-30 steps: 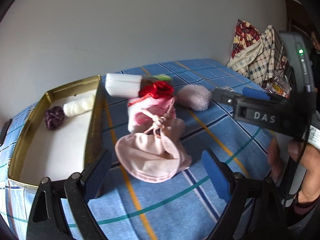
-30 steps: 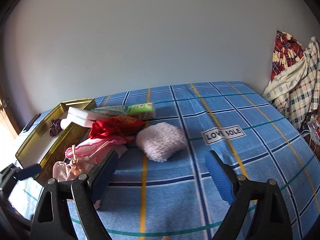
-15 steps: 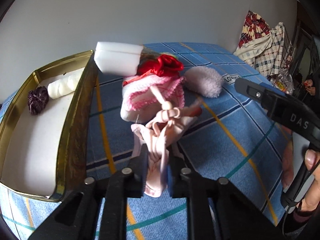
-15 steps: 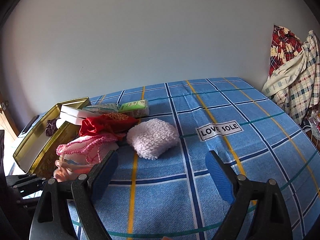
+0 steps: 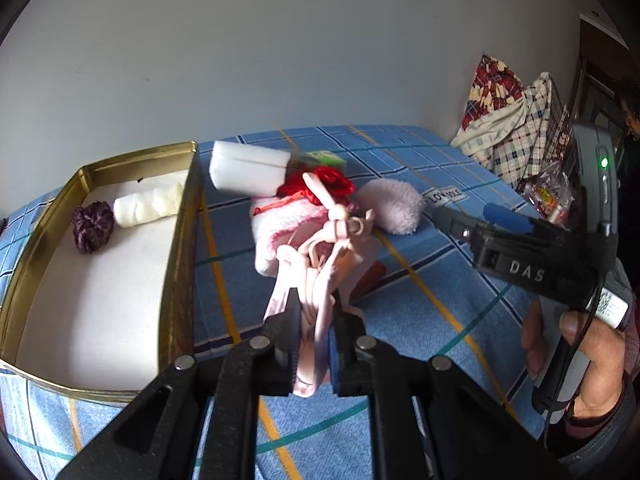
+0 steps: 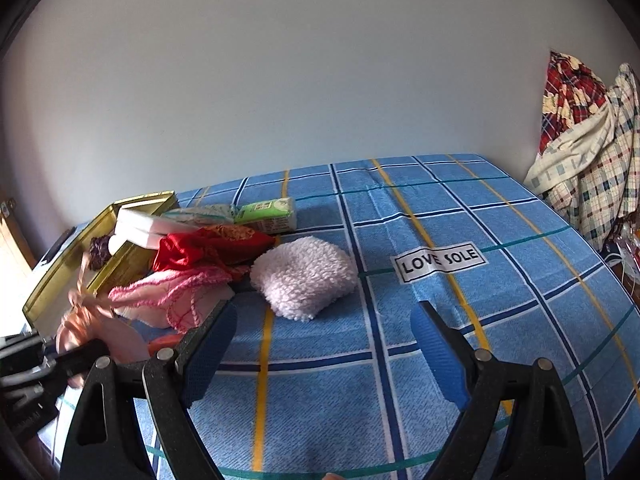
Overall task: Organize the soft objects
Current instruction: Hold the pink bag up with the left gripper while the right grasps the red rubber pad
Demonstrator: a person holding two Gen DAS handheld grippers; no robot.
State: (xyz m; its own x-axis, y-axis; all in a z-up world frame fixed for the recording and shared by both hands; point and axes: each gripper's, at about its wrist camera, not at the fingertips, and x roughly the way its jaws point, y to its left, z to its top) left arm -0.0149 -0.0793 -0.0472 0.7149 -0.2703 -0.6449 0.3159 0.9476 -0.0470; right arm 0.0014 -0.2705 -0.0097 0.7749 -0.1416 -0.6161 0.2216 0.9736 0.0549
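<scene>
Left gripper (image 5: pixel 314 312) jaws clamp the pink pouch (image 5: pixel 316 280); right gripper (image 6: pixel 324 344) jaws apart, apparently empty.

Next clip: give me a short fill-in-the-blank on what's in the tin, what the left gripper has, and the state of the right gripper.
1. The left gripper is shut on the pale ____ pouch.
2. Inside the gold tin lie a white roll and a dark ____ scrunchie.
3. The right gripper has its jaws ____, with nothing between them.
4. The fluffy pad lies on the ____ checked cloth.

Missing words: pink; purple; open; blue
</scene>
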